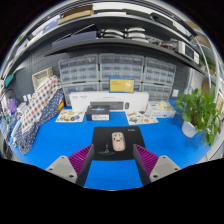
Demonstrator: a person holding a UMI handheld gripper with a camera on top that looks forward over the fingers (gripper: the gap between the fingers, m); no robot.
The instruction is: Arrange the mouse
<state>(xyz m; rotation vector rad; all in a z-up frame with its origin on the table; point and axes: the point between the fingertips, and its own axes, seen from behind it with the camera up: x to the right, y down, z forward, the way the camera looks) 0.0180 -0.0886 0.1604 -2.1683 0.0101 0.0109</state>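
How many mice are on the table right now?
1. The mouse lies on a dark mat on the blue table, just ahead of the open gripper, between its fingers' lines. Clutter at the back could hide others.

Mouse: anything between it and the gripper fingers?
No. In the gripper view the mouse sits on a black mouse pad just ahead of the open gripper; only pad and blue tabletop between.
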